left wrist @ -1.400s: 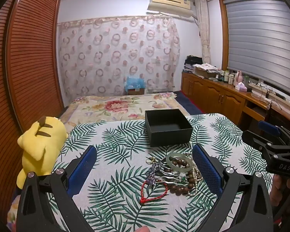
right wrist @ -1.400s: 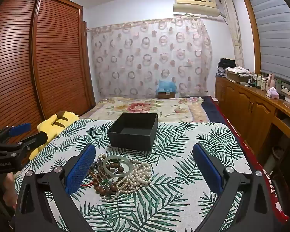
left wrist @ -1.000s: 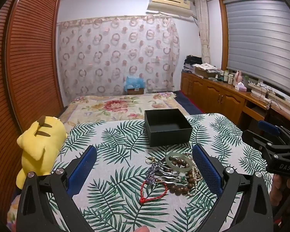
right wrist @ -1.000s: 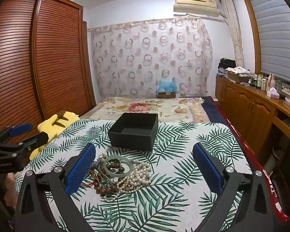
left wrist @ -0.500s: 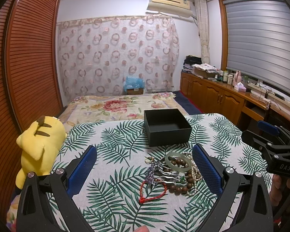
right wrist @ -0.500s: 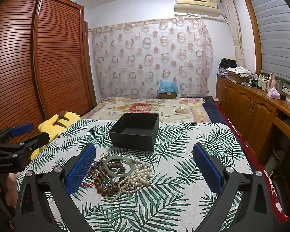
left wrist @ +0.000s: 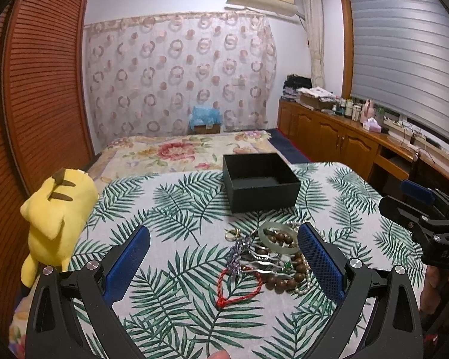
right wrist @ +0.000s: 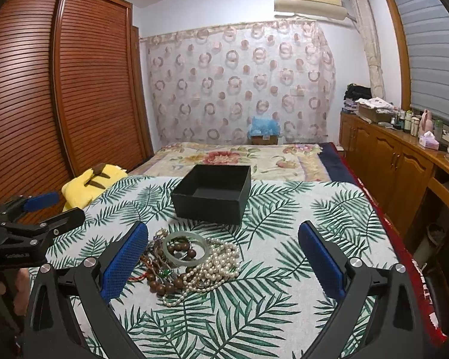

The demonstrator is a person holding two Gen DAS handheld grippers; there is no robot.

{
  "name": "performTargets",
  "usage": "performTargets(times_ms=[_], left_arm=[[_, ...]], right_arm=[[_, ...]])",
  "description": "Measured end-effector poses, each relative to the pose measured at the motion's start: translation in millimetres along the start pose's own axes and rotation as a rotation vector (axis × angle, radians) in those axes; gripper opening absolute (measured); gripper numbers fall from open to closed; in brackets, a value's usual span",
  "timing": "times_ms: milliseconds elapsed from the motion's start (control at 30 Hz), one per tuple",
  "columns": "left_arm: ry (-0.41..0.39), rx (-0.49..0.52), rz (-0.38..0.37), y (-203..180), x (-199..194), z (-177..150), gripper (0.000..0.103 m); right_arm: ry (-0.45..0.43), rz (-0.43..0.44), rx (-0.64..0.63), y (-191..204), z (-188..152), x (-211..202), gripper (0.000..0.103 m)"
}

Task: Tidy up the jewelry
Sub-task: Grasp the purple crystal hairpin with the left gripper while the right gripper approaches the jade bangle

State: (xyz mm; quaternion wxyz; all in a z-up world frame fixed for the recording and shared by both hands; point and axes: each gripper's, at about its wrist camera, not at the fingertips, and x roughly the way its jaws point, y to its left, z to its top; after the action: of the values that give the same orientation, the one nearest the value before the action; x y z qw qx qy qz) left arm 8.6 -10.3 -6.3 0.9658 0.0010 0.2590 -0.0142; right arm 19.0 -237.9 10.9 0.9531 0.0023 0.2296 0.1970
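Observation:
A pile of jewelry (left wrist: 266,260) lies on the palm-leaf tablecloth (left wrist: 170,209): a pale green bangle (left wrist: 280,240), brown wooden beads (left wrist: 284,281), a red cord bracelet (left wrist: 239,287), a pearl necklace (right wrist: 215,266). An open, empty black box (left wrist: 260,181) stands just behind the pile, also in the right wrist view (right wrist: 212,193). My left gripper (left wrist: 224,263) is open and empty, above the table, near the pile. My right gripper (right wrist: 223,264) is open and empty, to the right of the pile. The bangle (right wrist: 186,248) also shows in the right wrist view.
A yellow plush toy (left wrist: 55,212) sits at the table's left edge. A bed with a floral cover (left wrist: 179,149) lies behind the table. Wooden cabinets (left wrist: 338,140) run along the right wall, a slatted wardrobe (right wrist: 45,89) along the left.
Both grippers have drifted very slightly; the pile and box sit a touch differently in each view. Nothing was taken hold of or moved.

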Motion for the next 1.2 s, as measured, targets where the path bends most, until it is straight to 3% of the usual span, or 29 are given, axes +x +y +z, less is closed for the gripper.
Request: performTargets(times_ms=[500,633,1067,1200], left_arm=[[0.14,0.008,-0.094,16,45,-28,0.095],[0.175,0.013,-0.122,17,57,-31,0.095],[0.33,-0.029,-0.235,23,112,-26,0.051],[0.377,-0.038,-0.249,24,127,-27,0.044]], right_arm=[[0.087,0.052,-0.02,-1,-25,26,0.1],[0.131,0.071,-0.04,2,-32,36,0.095],[0.209,0.113,-0.099,9,-41,55,0.093],[0.221,0.12,-0.11,9,-39,59,0.093]])
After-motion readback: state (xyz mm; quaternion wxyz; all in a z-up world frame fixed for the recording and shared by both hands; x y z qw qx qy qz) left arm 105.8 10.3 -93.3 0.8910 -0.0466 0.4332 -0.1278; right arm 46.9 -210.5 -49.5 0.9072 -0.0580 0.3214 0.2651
